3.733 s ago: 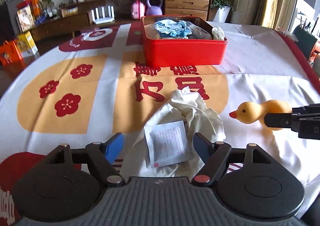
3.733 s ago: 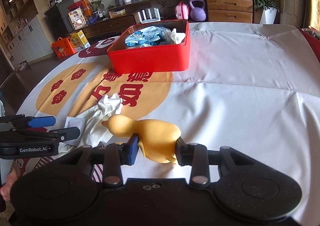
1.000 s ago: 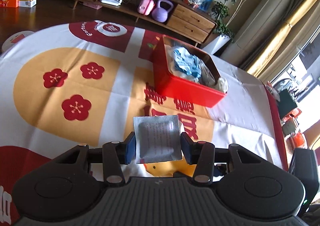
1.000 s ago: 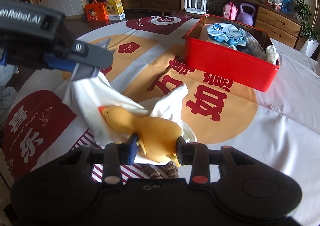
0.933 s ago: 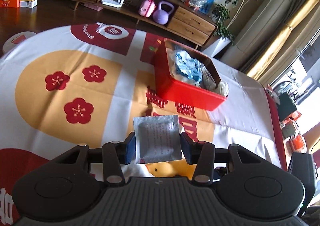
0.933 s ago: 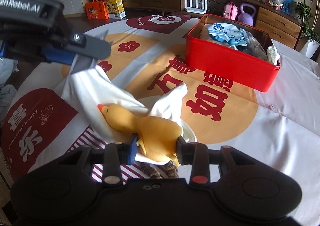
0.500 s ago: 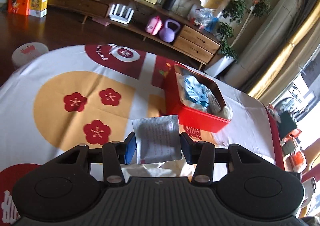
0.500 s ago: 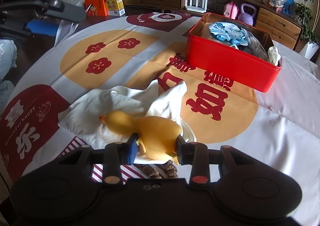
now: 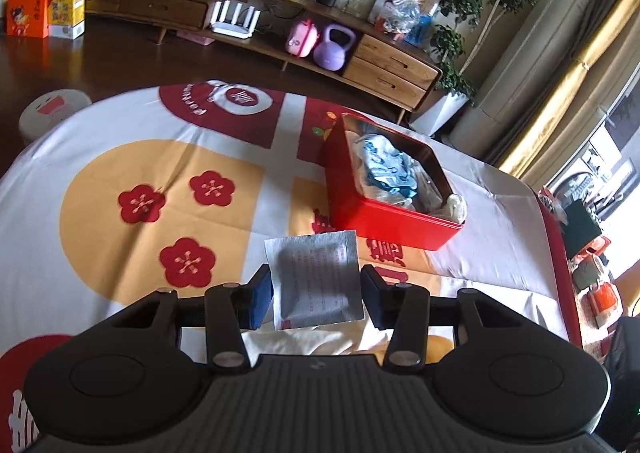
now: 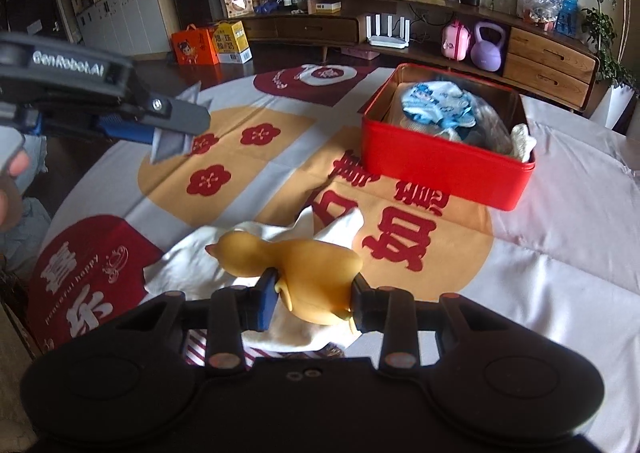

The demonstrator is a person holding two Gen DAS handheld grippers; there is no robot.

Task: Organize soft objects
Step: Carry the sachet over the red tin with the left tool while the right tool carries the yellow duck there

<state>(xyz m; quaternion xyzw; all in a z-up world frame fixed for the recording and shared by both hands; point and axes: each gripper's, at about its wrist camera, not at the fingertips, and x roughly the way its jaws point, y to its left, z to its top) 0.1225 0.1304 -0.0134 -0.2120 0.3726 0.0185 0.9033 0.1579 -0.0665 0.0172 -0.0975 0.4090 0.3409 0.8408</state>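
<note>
- Now the left tongs are clamped on a flat silver sachet, its printed face turned to the camera and its edges caught between the blue pads.
- From the right wrist view, those same tongs hang high above the far left of the desk, a corner of the sachet poking out past the tips.
- A person's fingertips show at the left edge, behind that tool.
- The right tongs grip a yellow rubber duck by its body; the beak points left, and the jaws stand narrow against its sides.
- Below the duck lies a crumpled white cloth, spread on the desk, which is covered by a white, orange and red printed sheet.
- Whether the duck touches the cloth or hangs just above it cannot be told.
- A red tin box sits further back on the desk, well apart from duck and cloth, open at the top.
- Inside it are a blue-and-white patterned fabric piece and a pale knitted item at its right corner.
- In the left wrist view the box lies beyond the sachet, right of centre.
</note>
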